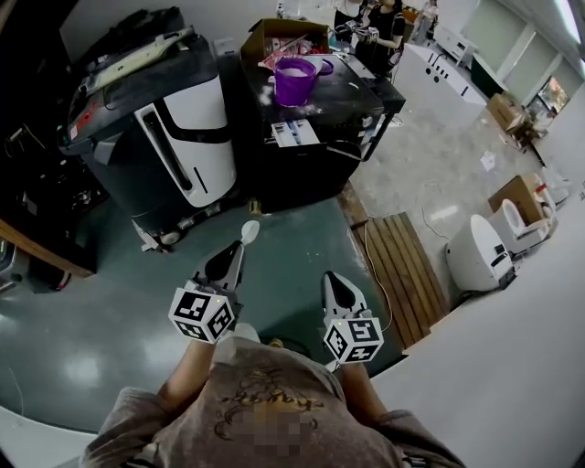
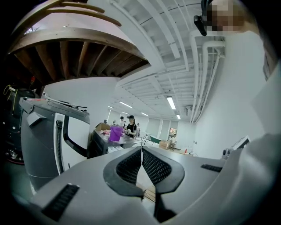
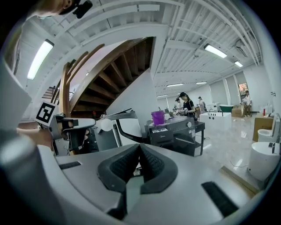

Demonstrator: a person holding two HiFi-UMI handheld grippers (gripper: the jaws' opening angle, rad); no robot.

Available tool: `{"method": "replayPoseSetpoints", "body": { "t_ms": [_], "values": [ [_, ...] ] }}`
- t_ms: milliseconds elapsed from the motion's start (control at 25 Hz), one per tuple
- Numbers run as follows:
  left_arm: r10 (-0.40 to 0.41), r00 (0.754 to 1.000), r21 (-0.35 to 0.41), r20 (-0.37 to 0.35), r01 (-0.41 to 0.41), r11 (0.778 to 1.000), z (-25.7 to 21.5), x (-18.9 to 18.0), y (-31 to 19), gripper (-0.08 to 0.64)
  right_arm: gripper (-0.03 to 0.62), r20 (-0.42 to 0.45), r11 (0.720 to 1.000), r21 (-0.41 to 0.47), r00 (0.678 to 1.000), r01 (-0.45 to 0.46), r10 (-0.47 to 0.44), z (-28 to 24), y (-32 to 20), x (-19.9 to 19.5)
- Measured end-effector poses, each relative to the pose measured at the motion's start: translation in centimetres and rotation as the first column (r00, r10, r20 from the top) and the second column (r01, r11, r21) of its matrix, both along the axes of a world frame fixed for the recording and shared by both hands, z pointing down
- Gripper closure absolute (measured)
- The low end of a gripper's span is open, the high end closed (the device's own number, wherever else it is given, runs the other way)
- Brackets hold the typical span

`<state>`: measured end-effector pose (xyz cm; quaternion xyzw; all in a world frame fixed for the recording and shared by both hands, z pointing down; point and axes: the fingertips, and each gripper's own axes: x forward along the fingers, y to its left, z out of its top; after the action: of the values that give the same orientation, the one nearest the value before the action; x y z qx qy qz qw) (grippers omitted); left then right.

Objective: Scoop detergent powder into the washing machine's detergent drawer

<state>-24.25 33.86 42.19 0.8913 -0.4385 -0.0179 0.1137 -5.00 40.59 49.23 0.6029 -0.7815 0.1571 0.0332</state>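
A purple bucket with white powder in it stands on top of the black washing machine, far ahead of me; the bucket also shows in the right gripper view. My left gripper is shut on a white spoon, whose bowl pokes out past the fingertips. From the right gripper view, that spoon shows at the left. The left gripper view shows only a thin edge between the closed left gripper tips. My right gripper hangs beside the left, shut and empty, over the green floor.
A large white-and-black machine stands left of the washer. A wooden pallet lies on the floor to the right, with white toilets and a cardboard box beyond. People stand behind the washer.
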Motion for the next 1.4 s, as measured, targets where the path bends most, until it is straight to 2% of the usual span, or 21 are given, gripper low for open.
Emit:
{"method": "replayPoseSetpoints", "body": {
  "t_ms": [280, 600, 960, 1400],
  "values": [
    [-0.009, 1.000, 0.009, 0.002, 0.009, 1.000, -0.1, 1.4, -1.0, 0.537, 0.594, 0.014, 1.000, 0.008, 1.000, 0.000, 0.000, 0.1, -1.0, 1.7],
    [0.002, 1.000, 0.024, -0.010, -0.002, 1.000, -0.1, 3.6, -4.7, 0.537, 0.594, 0.009, 1.000, -0.001, 1.000, -0.017, 0.017, 0.7, -3.9, 3.9],
    [0.001, 1.000, 0.028, -0.025, 0.000, 1.000, 0.2, 4.9, -11.9, 0.537, 0.594, 0.001, 1.000, 0.003, 1.000, -0.017, 0.017, 0.9, -11.0, 5.3],
    [0.032, 0.999, 0.004, -0.021, -0.032, 0.999, 0.4, 6.6, -23.2, 0.537, 0.594, 0.001, 0.999, -0.030, 0.999, -0.036, 0.036, 0.9, -21.8, 6.3]
  ]
}}
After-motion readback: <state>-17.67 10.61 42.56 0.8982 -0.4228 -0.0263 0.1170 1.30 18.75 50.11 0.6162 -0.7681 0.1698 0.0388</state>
